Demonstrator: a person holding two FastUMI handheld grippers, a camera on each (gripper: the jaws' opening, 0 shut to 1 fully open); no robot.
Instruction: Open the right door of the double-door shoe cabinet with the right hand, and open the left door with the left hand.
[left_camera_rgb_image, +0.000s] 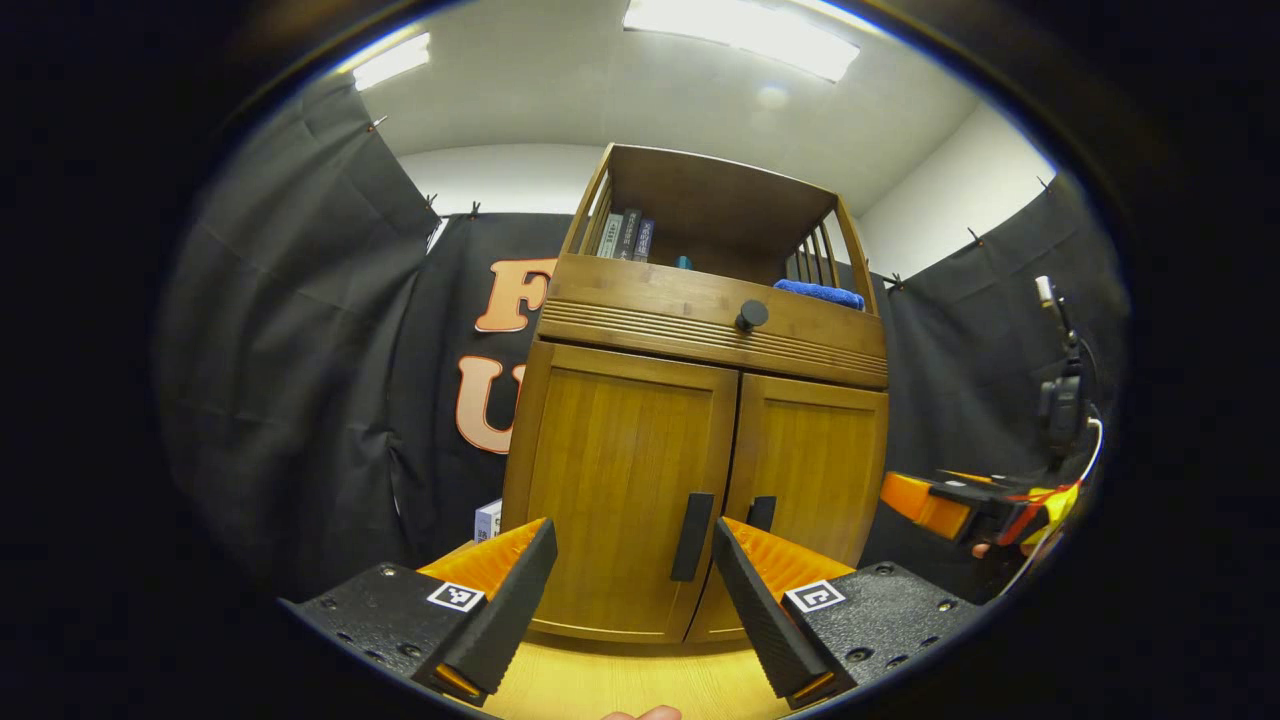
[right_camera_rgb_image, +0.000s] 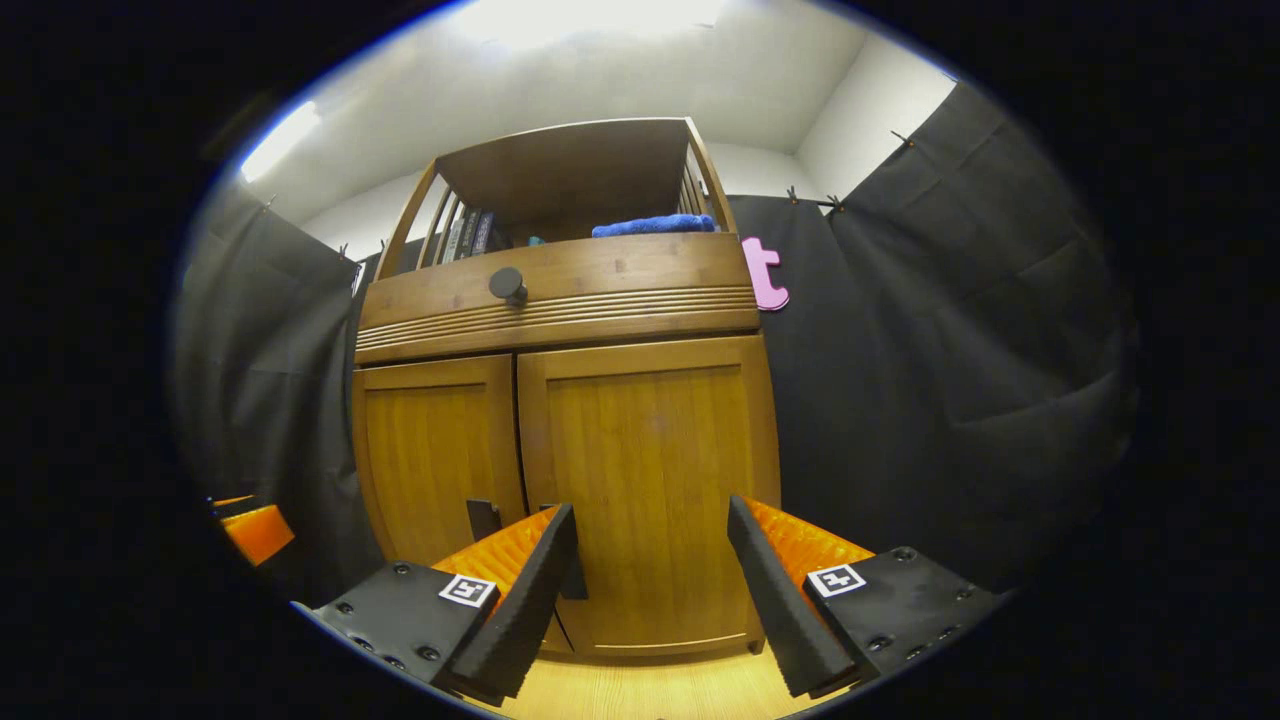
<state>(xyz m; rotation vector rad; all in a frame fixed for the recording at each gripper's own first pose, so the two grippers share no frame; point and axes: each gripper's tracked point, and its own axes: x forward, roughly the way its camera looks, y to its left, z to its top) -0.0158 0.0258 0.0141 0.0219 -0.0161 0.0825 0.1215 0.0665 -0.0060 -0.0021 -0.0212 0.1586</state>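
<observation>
2 doors of the shoe cabinet (left_camera_rgb_image: 690, 420) stand shut just beyond the left claw (left_camera_rgb_image: 635, 590) and right claw (right_camera_rgb_image: 650, 580), both gaping wide and holding nothing, so either could likely slip off its slim handle (left_camera_rgb_image: 692, 536) if misaligned.

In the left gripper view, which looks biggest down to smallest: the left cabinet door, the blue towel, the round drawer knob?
1. Left cabinet door, by far the largest.
2. Blue towel, a thin strip on the shelf.
3. Round drawer knob, smallest.
The towel sits farther back and partly hidden, so its true size is uncertain.
</observation>
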